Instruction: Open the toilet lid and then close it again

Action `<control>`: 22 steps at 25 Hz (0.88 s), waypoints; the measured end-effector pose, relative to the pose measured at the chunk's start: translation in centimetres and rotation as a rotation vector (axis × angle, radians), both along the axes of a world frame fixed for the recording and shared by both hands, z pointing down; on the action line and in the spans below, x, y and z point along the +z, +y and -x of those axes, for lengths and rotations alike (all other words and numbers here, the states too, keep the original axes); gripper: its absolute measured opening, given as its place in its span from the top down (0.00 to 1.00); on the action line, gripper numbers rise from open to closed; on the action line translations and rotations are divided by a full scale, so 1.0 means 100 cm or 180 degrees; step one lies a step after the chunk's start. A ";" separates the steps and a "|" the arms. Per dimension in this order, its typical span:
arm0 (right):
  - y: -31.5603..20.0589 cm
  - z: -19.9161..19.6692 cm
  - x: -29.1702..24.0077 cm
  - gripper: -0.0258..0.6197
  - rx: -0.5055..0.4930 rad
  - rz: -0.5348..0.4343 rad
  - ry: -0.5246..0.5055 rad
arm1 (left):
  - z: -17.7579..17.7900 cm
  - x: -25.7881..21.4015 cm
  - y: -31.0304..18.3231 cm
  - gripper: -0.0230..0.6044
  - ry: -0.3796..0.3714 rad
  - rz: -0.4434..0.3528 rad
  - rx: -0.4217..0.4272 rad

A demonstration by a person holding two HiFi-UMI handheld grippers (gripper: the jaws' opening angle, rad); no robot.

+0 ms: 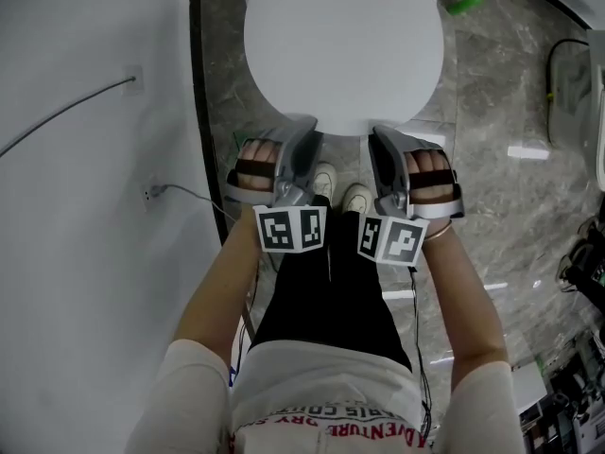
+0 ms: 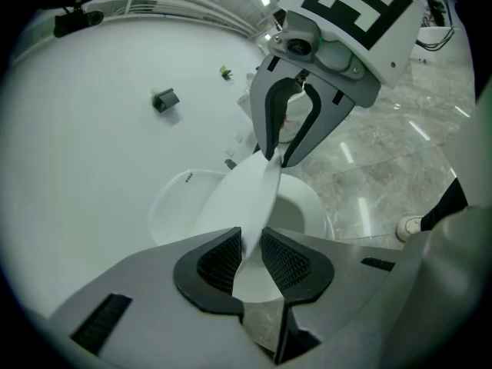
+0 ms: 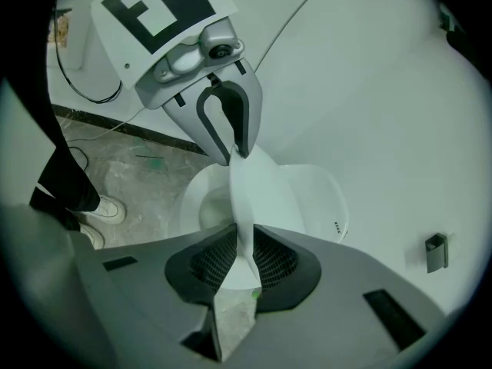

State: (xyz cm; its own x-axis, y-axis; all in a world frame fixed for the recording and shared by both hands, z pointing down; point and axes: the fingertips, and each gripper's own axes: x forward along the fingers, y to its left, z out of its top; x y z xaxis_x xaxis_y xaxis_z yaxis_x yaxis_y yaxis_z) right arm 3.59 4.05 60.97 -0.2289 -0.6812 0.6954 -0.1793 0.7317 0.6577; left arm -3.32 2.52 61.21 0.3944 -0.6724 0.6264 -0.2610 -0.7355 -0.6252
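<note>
Head view: left gripper (image 1: pixel 304 130) and right gripper (image 1: pixel 382 140) are held side by side at the near rim of the white oval plastic toilet lid (image 1: pixel 345 45). Both pairs of jaws are clamped on that rim. The lid is seen tilted, raised partway off the white toilet seat (image 2: pixel 173 198). Grey marbled floor tiles (image 1: pixel 492 112) are noted beyond.

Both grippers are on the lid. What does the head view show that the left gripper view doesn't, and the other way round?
Head view only: the whole white top of the lid, the person's forearms, and the left gripper's own marker cube.

Left gripper view only: the lid is tilted up off the seat, and this gripper's pads press on the lid's front edge.

Both: the left gripper and the right gripper side by side on that front edge, and one shoe on the floor.
</note>
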 end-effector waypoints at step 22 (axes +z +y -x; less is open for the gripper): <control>-0.084 0.005 -0.146 0.91 -0.0082 -0.0046 -0.0021 | 0.003 -0.145 -0.085 0.89 -0.0104 -0.0151 0.0016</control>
